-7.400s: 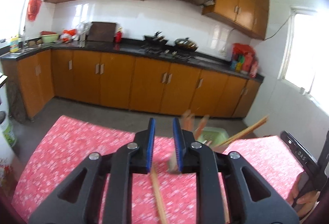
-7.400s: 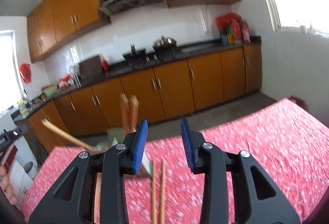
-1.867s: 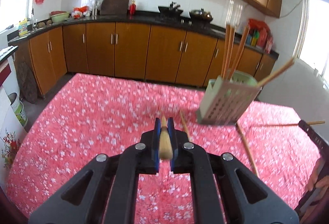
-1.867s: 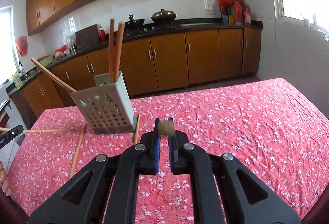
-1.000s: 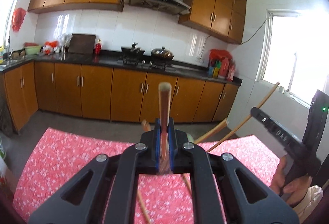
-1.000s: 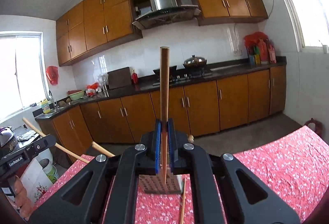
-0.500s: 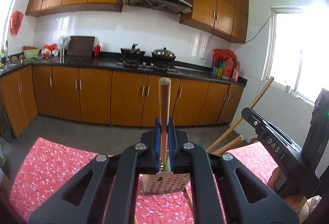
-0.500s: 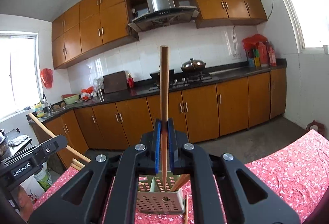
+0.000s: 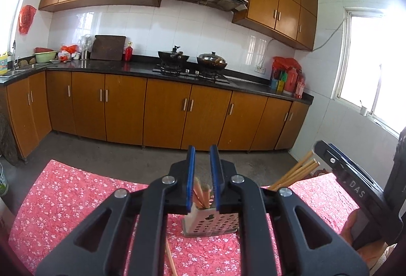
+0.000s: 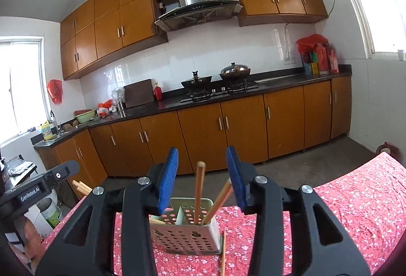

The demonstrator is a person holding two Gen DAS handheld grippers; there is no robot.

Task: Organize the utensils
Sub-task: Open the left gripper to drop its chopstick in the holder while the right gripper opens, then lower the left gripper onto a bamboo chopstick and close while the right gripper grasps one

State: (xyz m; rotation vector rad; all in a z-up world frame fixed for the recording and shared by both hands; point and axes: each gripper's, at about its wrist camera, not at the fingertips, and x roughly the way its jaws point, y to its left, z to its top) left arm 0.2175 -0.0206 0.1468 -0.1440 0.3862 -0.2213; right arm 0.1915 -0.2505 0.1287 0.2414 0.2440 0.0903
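A pale green perforated utensil holder (image 10: 189,235) stands on the red flowered tablecloth (image 10: 355,205); it also shows in the left wrist view (image 9: 212,224). Wooden chopsticks (image 10: 198,189) stand in it, some leaning (image 9: 291,173). My right gripper (image 10: 202,174) is open and empty just above the holder. My left gripper (image 9: 201,174) is open a little and empty, also above the holder, with chopstick tops (image 9: 201,193) showing between its fingers. A loose chopstick (image 10: 223,253) lies on the cloth beside the holder, and another (image 9: 170,260) lies in the left wrist view.
The table's far edge drops to a grey floor (image 9: 114,162) before wooden kitchen cabinets (image 9: 165,111). The right gripper's body (image 9: 355,189) is at the right of the left wrist view; the left gripper's body (image 10: 38,187) is at the left of the right wrist view.
Both grippers were shut on upright chopsticks half a second ago. Now both are open and the chopsticks stand in the holder.
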